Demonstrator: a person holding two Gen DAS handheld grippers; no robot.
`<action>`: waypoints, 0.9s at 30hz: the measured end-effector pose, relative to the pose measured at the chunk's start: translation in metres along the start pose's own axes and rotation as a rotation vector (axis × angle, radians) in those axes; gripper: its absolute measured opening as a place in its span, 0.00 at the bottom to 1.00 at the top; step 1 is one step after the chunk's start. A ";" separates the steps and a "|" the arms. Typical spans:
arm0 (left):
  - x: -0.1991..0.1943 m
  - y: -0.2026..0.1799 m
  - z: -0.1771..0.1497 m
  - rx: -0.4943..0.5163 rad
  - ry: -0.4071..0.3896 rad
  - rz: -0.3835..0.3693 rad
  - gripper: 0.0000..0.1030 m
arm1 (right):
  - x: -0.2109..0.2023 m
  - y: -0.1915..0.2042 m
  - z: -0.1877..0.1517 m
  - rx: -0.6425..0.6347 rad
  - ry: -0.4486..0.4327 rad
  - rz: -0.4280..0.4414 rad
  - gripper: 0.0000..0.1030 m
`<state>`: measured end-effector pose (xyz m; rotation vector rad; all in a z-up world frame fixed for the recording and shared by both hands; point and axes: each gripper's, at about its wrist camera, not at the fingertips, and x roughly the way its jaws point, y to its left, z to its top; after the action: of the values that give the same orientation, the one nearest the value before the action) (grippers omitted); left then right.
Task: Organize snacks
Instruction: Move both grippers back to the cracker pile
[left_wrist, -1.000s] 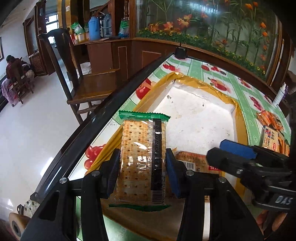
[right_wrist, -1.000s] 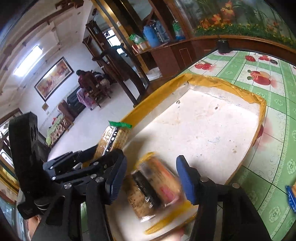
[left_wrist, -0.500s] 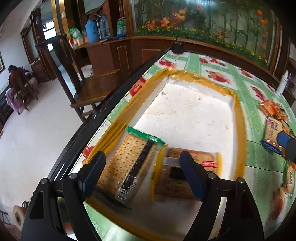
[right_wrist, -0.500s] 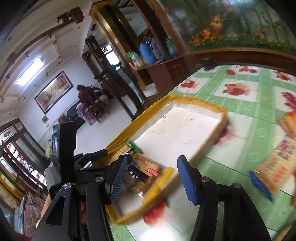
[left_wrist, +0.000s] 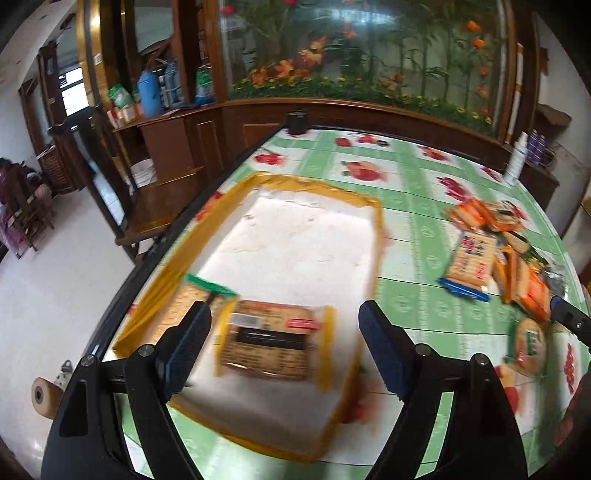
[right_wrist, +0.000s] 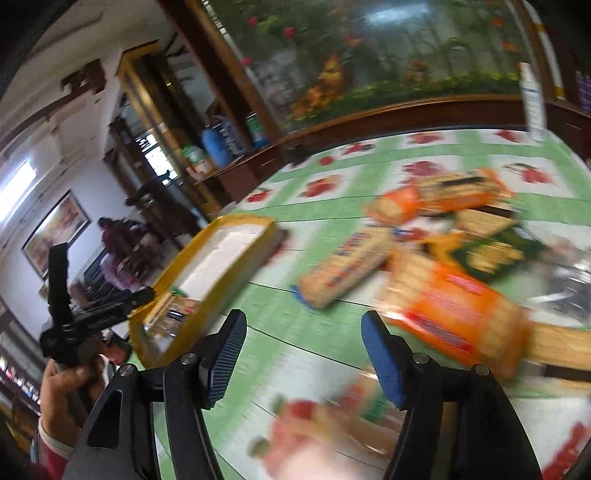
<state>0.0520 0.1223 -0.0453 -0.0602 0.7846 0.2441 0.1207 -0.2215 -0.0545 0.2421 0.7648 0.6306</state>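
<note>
Grippers angled down: left gripper (left_wrist: 284, 343) apart over yellow-rimmed shallow white tray (left_wrist: 376, 236) w/ glossy rectangular cracker packet (left_wrist: 271, 341); right gripper (right_wrist: 303, 354) opening, empty.

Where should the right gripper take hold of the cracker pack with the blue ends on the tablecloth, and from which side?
Probably across the middle of the blue-ended cracker pack, on its two long edges, coming from above. It lies flat and long, its left edge free; orange packs crowd its right. The right gripper is opening and empty.
</note>
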 end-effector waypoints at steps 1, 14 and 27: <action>0.000 -0.007 0.001 0.010 0.004 -0.012 0.80 | -0.006 -0.007 -0.002 0.004 -0.003 -0.013 0.66; -0.006 -0.069 -0.001 0.109 0.028 -0.108 0.80 | -0.035 -0.031 -0.013 -0.027 -0.017 -0.073 0.71; 0.010 -0.088 0.004 0.131 0.067 -0.154 0.80 | -0.016 -0.028 -0.005 -0.105 0.017 -0.117 0.73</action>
<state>0.0822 0.0391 -0.0529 -0.0055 0.8569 0.0450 0.1210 -0.2532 -0.0603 0.0953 0.7547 0.5610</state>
